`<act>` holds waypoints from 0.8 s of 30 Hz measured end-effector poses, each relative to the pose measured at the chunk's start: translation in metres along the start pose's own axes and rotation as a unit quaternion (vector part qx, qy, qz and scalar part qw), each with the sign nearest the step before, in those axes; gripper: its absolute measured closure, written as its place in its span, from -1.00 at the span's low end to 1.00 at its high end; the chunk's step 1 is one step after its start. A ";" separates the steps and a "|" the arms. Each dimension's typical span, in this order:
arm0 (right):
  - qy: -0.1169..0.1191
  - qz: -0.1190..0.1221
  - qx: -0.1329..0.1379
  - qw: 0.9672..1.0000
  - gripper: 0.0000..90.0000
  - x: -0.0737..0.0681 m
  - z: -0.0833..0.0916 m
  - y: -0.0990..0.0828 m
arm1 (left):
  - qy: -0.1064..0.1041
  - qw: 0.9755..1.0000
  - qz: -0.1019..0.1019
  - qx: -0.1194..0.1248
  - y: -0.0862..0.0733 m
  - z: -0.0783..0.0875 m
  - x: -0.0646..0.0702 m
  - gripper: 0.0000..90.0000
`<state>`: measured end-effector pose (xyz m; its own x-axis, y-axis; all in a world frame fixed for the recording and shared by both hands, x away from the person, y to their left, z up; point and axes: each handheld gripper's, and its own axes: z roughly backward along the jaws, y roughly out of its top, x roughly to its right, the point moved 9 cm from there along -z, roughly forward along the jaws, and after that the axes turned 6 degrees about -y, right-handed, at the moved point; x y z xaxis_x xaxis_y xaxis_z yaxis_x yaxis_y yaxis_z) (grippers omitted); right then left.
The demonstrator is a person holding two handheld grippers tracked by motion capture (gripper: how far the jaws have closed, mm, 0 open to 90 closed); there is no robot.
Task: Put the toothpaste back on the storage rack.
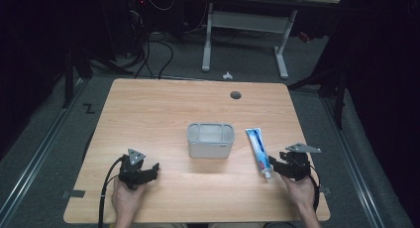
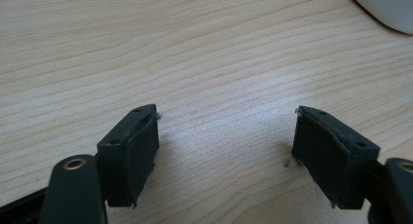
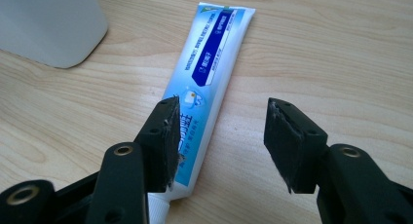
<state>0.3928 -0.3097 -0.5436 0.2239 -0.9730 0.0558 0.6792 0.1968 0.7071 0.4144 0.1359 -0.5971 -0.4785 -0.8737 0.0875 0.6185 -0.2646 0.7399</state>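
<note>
Near right edge: tube (image 1: pixel 259 151) flat on table (image 1: pixel 163 109), beside bin (image 1: pixel 210 140).
Right gripper (image 1: pixel 280 166): open, by tube cap.
Left gripper (image 1: pixel 148 171): open, empty.
Tip: probably straddle tube mid-body, squeeze gently.

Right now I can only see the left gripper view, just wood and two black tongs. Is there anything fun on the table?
Observer: Yes, a toothpaste tube lies flat, right of a grey tub.
Operator: Is anyone holding the toothpaste?
Observer: No. The right tongs are open, one jaw over the tube's cap end, not squeezing it.
Operator: Is something inside the tub?
Observer: From the high view it looks empty.
</note>
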 end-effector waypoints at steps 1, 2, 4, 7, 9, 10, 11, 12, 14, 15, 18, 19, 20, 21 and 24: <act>0.000 0.003 -0.001 1.000 0.07 0.000 0.000 0.001 | 0.000 1.000 0.000 0.000 0.000 0.000 0.000 -0.43; 0.001 0.004 -0.003 1.000 0.07 -0.001 0.000 0.002 | 0.000 1.000 0.000 0.000 0.000 0.000 0.000 -0.44; 0.002 0.005 -0.005 1.000 0.07 -0.001 0.001 0.005 | 0.000 1.000 0.000 0.001 0.000 0.000 0.000 -0.43; 0.004 0.010 -0.008 1.000 0.06 -0.002 0.001 0.011 | 0.000 1.000 0.000 0.001 0.000 0.000 0.000 -0.43; 0.007 0.011 -0.013 1.000 0.06 -0.004 0.000 0.014 | 0.000 1.000 0.000 0.001 0.000 0.000 0.000 -0.44; 0.008 0.012 -0.016 1.000 0.05 -0.004 -0.001 0.016 | 0.000 1.000 0.000 0.001 0.000 0.000 0.000 -0.44; 0.008 0.014 -0.018 1.000 0.05 -0.005 -0.001 0.018 | 0.000 1.000 0.000 0.001 0.000 0.000 0.000 -0.43; 0.008 0.017 -0.019 1.000 0.05 -0.006 -0.002 0.020 | 0.000 1.000 0.000 0.001 0.000 0.000 0.000 -0.44; 0.009 0.021 -0.017 1.000 0.06 -0.009 -0.003 0.026 | 0.000 1.000 0.000 0.000 0.000 0.000 0.000 -0.44; 0.007 0.026 -0.014 1.000 0.06 -0.011 -0.003 0.029 | 0.000 1.000 0.000 0.001 0.000 0.000 0.000 -0.43; 0.006 0.035 -0.016 0.999 0.06 -0.015 -0.007 0.036 | 0.000 1.000 0.000 0.001 0.000 0.000 0.000 -0.44; 0.005 0.037 -0.019 0.999 0.06 -0.016 -0.008 0.038 | 0.000 1.000 0.000 0.001 0.000 0.000 0.000 -0.44; 0.004 0.041 -0.021 0.999 0.06 -0.017 -0.010 0.039 | 0.000 1.000 0.000 0.001 0.000 0.000 0.000 -0.44; 0.004 0.042 -0.025 0.999 0.06 -0.018 -0.012 0.040 | 0.000 1.000 0.000 0.001 0.000 0.000 0.000 -0.44; 0.004 0.049 -0.028 0.998 0.06 -0.021 -0.015 0.044 | 0.000 1.000 0.000 0.001 0.000 0.000 0.000 -0.44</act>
<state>0.4284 -0.2792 -0.5246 0.2967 -0.9479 0.1162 0.6922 0.2973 0.6576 0.4146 0.1359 -0.5971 -0.4791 -0.8734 0.0878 0.6174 -0.2642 0.7409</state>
